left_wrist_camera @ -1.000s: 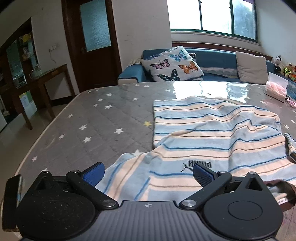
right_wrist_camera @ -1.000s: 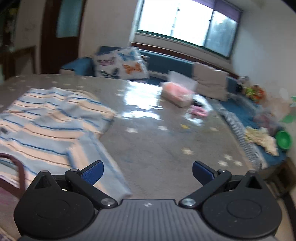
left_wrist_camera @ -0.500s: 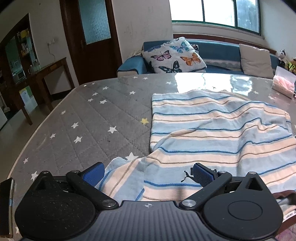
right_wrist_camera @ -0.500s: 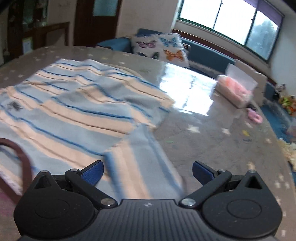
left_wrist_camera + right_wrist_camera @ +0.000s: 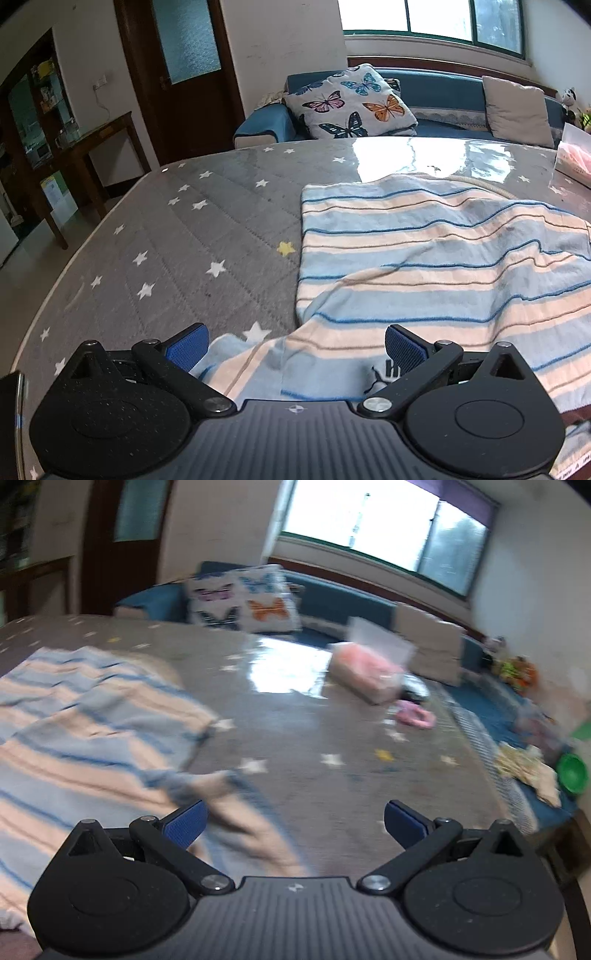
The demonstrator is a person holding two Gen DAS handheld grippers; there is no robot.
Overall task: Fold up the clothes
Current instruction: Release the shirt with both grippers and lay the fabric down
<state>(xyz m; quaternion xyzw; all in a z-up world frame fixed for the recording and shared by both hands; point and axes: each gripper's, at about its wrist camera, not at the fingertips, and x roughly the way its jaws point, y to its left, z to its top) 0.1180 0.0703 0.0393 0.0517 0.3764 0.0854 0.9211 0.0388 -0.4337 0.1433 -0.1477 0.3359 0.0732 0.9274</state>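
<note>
Left tongs (image 5: 293, 347) spread wide, nothing clamped. My left view has them low over the near edge of the striped shirt (image 5: 436, 266), with a folded-over flap of it between the blue pads (image 5: 183, 347) but not pinched. Black logo print (image 5: 384, 374) sits just inside the right pad.

Right tongs (image 5: 293, 825) also wide, gripping nothing. Right view is motion-blurred. I see the striped shirt (image 5: 85, 731) filling the left half, one rumpled corner running under the left pad (image 5: 184, 825); can't tell if it touches.

Shirt lies mostly flat on the grey star-print table (image 5: 192, 240), wrinkled, the near part doubled over itself.

Other stuff on the table: clear bag of pink material (image 5: 369, 668) toward the far right, small pink item (image 5: 415, 716) just beside it. Butterfly cushion (image 5: 351, 101) on the blue sofa (image 5: 443, 96) behind. Green bowl (image 5: 572, 773) off the table's right edge.
</note>
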